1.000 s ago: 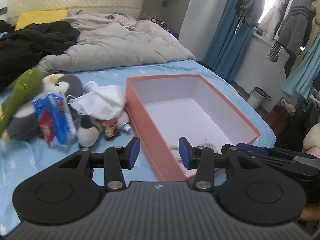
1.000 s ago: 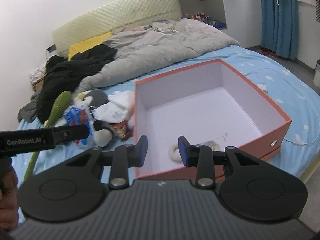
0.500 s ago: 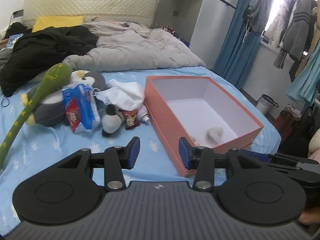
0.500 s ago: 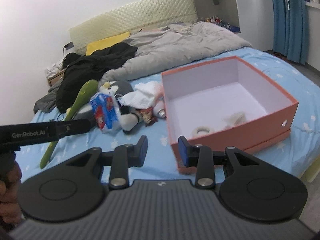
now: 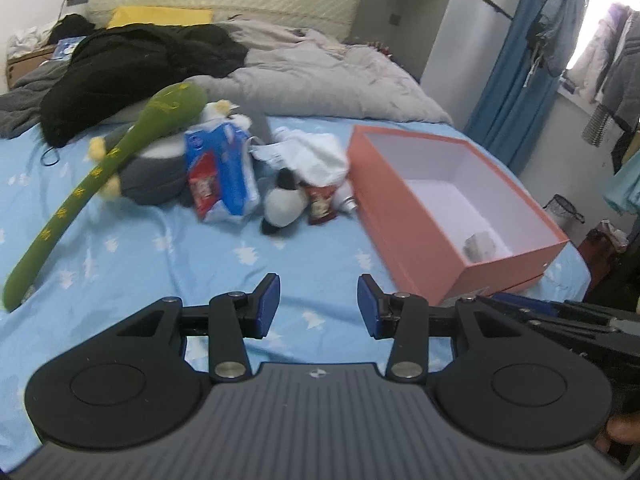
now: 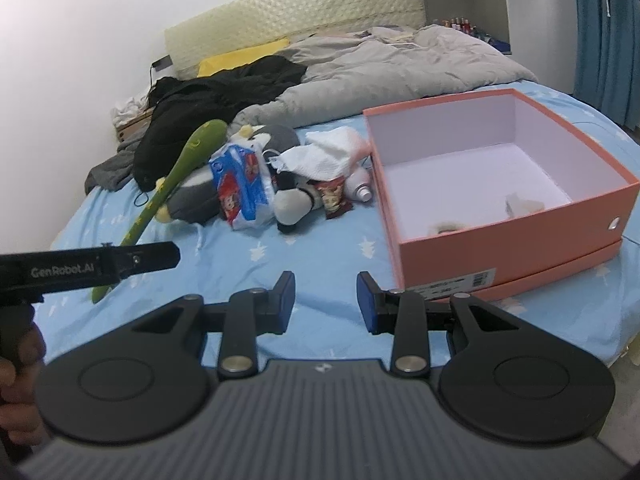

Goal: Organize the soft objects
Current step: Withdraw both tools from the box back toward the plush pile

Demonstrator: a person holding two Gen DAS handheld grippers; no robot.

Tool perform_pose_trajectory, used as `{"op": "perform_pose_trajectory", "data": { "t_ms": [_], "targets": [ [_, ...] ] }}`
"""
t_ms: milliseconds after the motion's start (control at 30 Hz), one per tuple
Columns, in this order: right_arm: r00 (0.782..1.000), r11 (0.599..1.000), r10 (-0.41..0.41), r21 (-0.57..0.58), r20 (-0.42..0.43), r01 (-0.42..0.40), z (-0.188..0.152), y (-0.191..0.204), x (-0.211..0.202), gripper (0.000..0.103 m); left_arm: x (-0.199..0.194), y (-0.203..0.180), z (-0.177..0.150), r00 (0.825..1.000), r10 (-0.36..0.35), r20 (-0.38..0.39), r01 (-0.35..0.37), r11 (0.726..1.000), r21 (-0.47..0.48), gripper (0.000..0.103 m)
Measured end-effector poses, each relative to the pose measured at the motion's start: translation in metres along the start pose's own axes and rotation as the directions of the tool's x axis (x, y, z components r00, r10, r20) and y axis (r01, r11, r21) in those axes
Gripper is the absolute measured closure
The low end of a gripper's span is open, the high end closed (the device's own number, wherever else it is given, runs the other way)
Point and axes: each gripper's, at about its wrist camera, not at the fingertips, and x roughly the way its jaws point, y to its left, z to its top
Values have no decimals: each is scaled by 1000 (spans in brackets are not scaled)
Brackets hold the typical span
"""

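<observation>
- The left hand-held gripper (image 5: 318, 306) hangs over bare blue bed sheet (image 5: 168, 256), its jaws apart with nothing between them.
- The right hand-held gripper (image 6: 326, 302) hangs likewise over the sheet, jaws apart and empty, just left of the near corner of the orange box (image 6: 516, 236).
- Both point toward the heap of things, which suggests the next pick is being lined up.
- The soft things lie in that heap to the left of the box: a green plush snake (image 5: 100, 176) draped over a grey penguin toy (image 5: 156, 176), a blue tissue pack (image 5: 224, 176), a small black-and-white plush (image 5: 282, 208) and a white cloth (image 5: 316, 156).
- The box stands open beside them, so each trip is short; a couple of small pale items (image 6: 520, 204) already lie on its floor.
- Far back, a grey duvet (image 5: 320, 76) and black clothes (image 5: 132, 64) are bunched up.
</observation>
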Motion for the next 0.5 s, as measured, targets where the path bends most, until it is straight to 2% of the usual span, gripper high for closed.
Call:
{"op": "perform_pose_trajectory", "data": {
  "t_ms": [200,267,500],
  "targets": [
    [999,998,51,-42,-6,-51,-6,19,8,66,-10,24,-7,998,45,33,-43,998,-53,54],
    [998,996,54,-68,-19,-55,-10,24,12,66,-10,31,-11,998,39,39,-36,996,-77,54],
    [998,996,48,-74,-34,-51,-19,20,23,66,0,33,-17,998,57,39,-54,996,-72,54]
  ]
}}
